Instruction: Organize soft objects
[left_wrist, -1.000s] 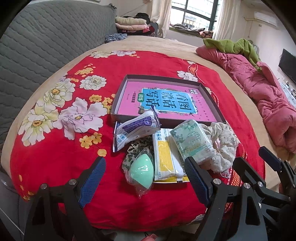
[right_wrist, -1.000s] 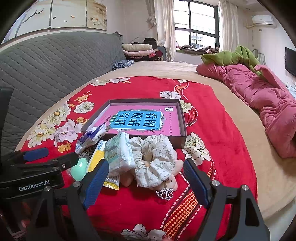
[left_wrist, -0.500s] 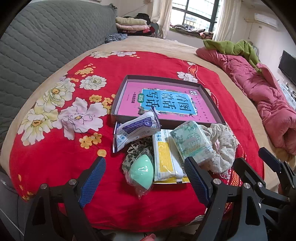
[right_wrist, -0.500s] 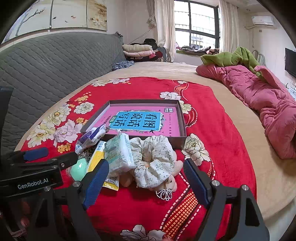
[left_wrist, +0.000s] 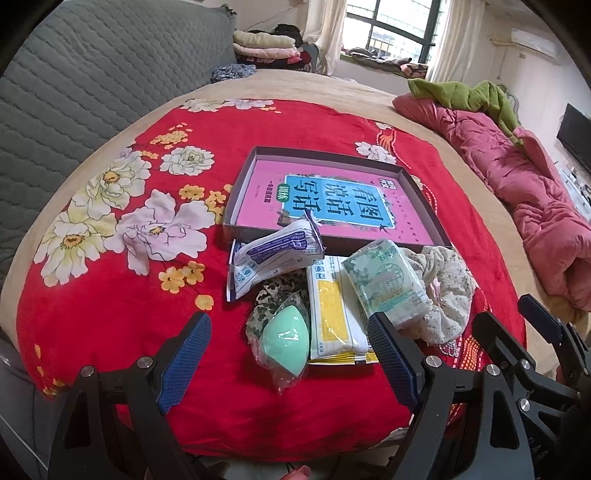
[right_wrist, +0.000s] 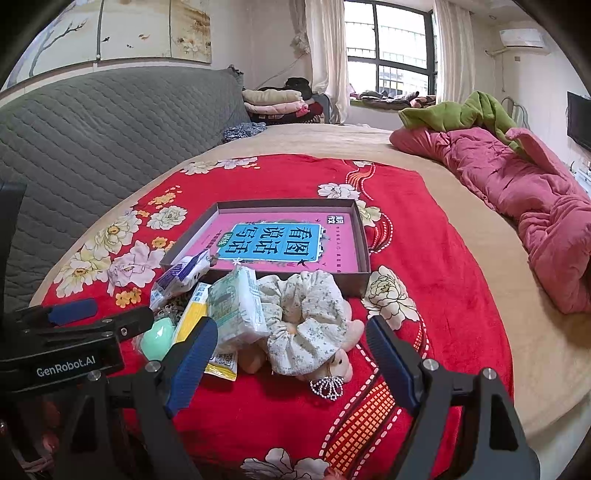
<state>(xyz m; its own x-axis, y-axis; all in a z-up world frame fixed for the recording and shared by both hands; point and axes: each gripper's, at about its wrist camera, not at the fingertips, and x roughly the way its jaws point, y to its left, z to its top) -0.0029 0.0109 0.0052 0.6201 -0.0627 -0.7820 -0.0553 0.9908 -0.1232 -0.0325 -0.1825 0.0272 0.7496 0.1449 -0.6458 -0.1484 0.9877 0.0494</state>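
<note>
Step looks like the very start: both claws empty w/ jaws wide apart, left gripper (left_wrist: 288, 356) hanging over the mint-green teardrop sponge in clear wrap (left_wrist: 286, 338), right gripper (right_wrist: 286, 354) over the cream floral fabric scrunchie (right_wrist: 308, 319). Soft items sit heaped just in front of the shallow grey cardboard tray (right_wrist: 360, 236). Next move prob. needs lowering onto one piece. Surface: red floral plush blanket (left_wrist: 122, 310) on a bed; grey quilted headboard (right_wrist: 92, 133) behind.
</note>
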